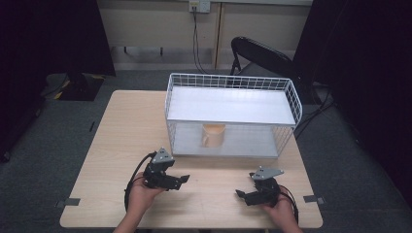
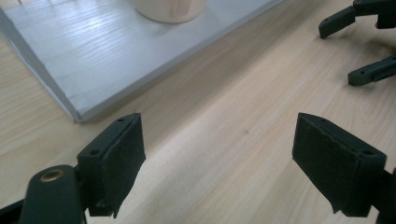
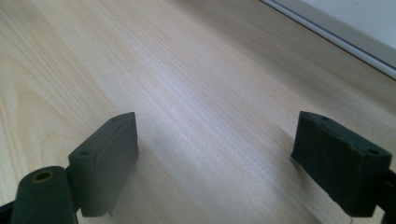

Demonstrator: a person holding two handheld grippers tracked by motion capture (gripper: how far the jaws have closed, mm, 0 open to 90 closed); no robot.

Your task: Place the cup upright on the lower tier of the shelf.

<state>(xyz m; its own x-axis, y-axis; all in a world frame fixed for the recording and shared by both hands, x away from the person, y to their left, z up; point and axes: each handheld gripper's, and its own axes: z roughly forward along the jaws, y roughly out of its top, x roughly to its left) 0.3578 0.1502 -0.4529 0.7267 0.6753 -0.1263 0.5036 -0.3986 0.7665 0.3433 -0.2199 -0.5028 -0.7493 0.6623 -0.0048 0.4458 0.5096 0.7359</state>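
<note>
**Both tools released, cup ahead on the shelf**

My left tool (image 1: 183, 180) stands wide and holds nothing above the table (image 1: 111, 145). My right tool (image 1: 241, 195) is released too. The cup (image 1: 214, 135) sits ahead of both, on the lower board of the wire shelf (image 1: 291, 94).

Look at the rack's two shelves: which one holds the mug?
The lower shelf. The mug stands upright on it, near its left-centre, under the upper shelf, which is bare. Both grippers rest on the table in front.
</note>
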